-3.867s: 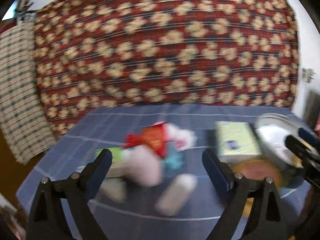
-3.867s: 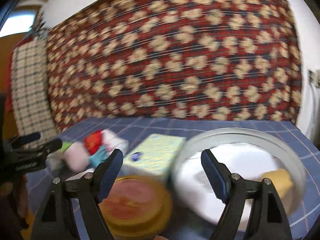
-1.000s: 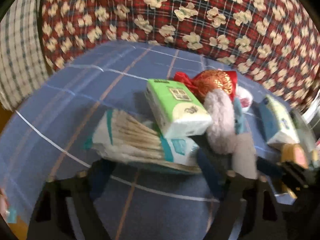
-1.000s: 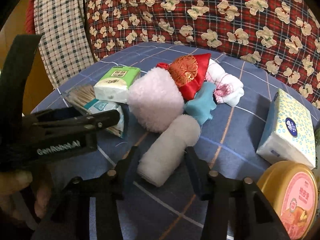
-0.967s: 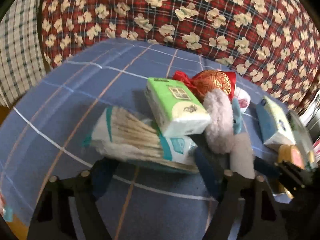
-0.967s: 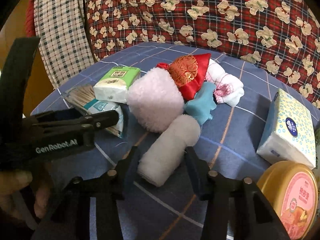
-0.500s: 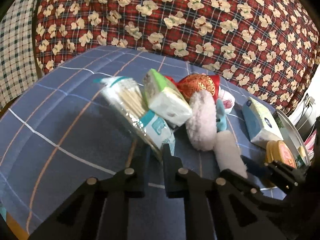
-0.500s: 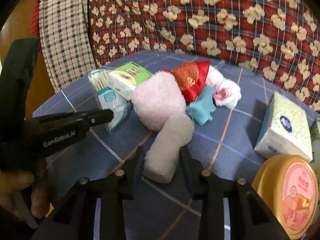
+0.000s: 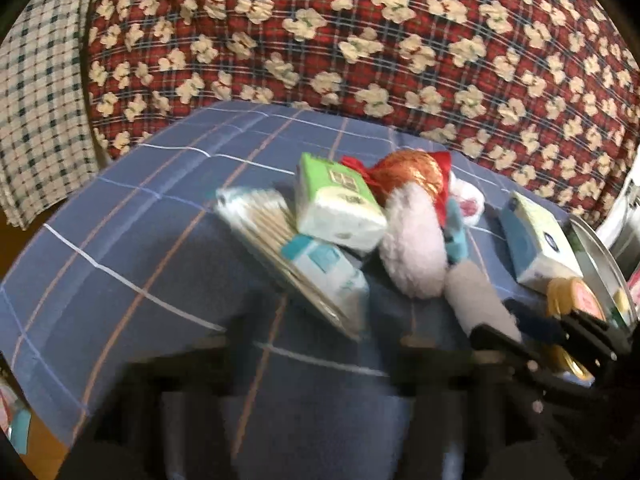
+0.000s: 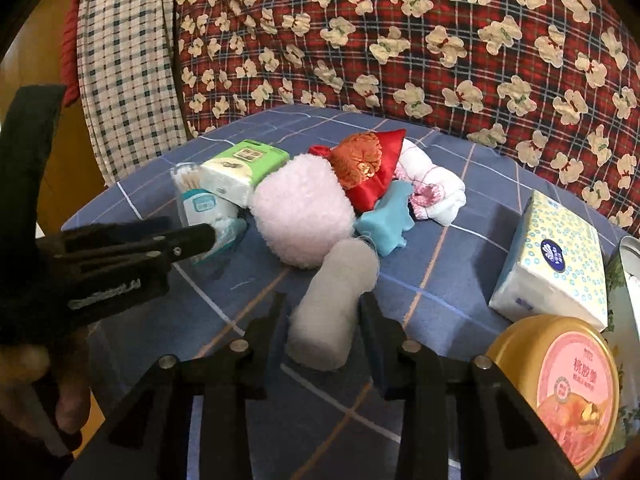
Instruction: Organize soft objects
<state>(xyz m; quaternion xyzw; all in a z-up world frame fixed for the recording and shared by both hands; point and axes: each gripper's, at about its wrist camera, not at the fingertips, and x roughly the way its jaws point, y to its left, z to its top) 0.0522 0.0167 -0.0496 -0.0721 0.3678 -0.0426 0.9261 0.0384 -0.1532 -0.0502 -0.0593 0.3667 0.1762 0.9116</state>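
A grey fleece roll (image 10: 334, 304) lies on its side just before a fluffy pink roll (image 10: 302, 216), teal cloth (image 10: 386, 220) and red pouch (image 10: 366, 162).

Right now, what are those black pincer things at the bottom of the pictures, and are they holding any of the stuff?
They are two grabbing tools that a person holds, one in each hand. Each tool has a small camera that looks out along its jaws, so one picture comes from the left tool and one from the right.

In the right tool's picture you can also see the left gripper and the hand that holds it.

A pile lies on the blue checked cloth: a pink fluffy roll, a green tissue pack, a red pouch, a pack of cotton swabs and a round yellow tin.

The right gripper has a white fluffy roll between its jaws. They are opening and do not squeeze it. The left jaws are opening too, and they hold nothing.
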